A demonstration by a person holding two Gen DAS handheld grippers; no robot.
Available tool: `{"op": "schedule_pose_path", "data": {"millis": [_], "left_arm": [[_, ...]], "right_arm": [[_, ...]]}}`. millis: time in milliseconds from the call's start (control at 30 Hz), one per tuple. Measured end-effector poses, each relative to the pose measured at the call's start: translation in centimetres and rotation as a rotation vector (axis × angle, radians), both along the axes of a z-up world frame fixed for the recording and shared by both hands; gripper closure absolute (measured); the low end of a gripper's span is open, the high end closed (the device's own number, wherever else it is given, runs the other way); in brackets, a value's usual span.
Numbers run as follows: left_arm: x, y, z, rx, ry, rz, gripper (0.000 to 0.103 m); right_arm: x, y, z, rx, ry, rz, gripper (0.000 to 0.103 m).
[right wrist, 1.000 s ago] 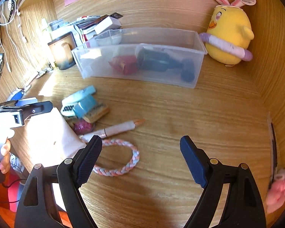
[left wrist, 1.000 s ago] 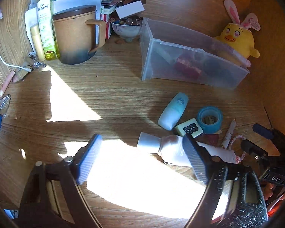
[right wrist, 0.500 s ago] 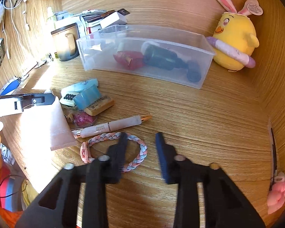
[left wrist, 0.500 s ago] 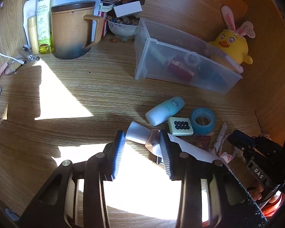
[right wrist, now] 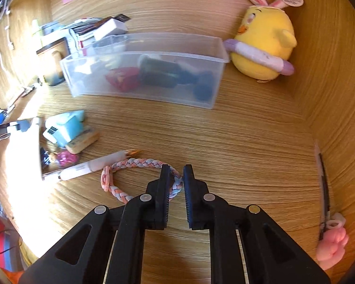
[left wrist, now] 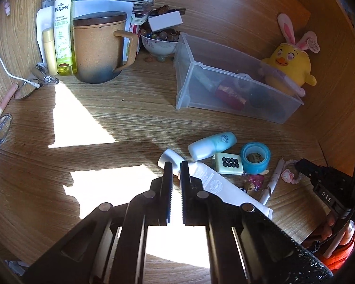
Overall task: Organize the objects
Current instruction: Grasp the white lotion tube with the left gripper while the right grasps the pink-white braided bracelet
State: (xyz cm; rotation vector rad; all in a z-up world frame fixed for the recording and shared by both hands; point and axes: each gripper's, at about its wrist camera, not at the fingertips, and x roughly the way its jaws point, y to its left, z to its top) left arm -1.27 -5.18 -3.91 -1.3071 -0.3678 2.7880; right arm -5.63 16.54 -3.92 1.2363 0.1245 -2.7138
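On the desk: one clear bin (left wrist: 236,90); one plush chick (left wrist: 291,64); one mug (left wrist: 97,49); one bowl (left wrist: 159,46) of beads; one tape roll (left wrist: 255,157); one pen (right wrist: 94,165); one braided bracelet (right wrist: 135,177); two grippers (left wrist: 175,168) (right wrist: 176,172).

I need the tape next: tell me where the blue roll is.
In the left wrist view, the tape sits right of centre on the desk, touching the keypad box, left of the pen.

Hard sunlight patches, deep shadows, blown-out glare, fisheye-warped edges.
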Motion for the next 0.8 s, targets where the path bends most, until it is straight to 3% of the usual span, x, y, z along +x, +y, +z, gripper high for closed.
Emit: {"op": "schedule_pose_path", "data": {"millis": [67, 200, 233, 433, 533, 600, 700, 800], "left_arm": [[0.0, -0.1, 0.2, 0.010, -0.005, 0.002, 0.095], [-0.4, -0.1, 0.2, 0.002, -0.026, 0.028, 0.044], [-0.7, -0.1, 0.1, 0.000, -0.036, 0.040, 0.038], [-2.2, -0.1, -1.2, 0.119, -0.106, 0.017, 0.037], [-2.8, 0.1, -1.1, 0.129, -0.118, 0.006, 0.037], [-3.1, 0.5, -1.1, 0.100, -0.116, 0.008, 0.038], [-3.6, 1.5, -1.2, 0.044, -0.115, -0.018, 0.047], [-3.8, 2.5, -1.0, 0.045, -0.107, -0.061, 0.055]], "right_arm": [[0.2, 0.4, 0.3, -0.024, -0.011, 0.002, 0.087], [1.2, 0.3, 1.4, -0.040, 0.030, 0.012, 0.071], [1.4, 0.1, 1.7, -0.054, 0.037, 0.025, 0.070], [1.8, -2.1, 1.7, -0.107, 0.023, 0.132, 0.070], [1.6, -3.4, 0.6, -0.095, -0.005, 0.163, 0.070], [1.3, -3.6, 0.0, -0.100, -0.021, 0.169, 0.070], [1.0, -3.9, -0.3, -0.086, -0.009, 0.167, 0.069], [0.9, -4.0, -0.5, -0.086, 0.002, 0.164, 0.069]]}}
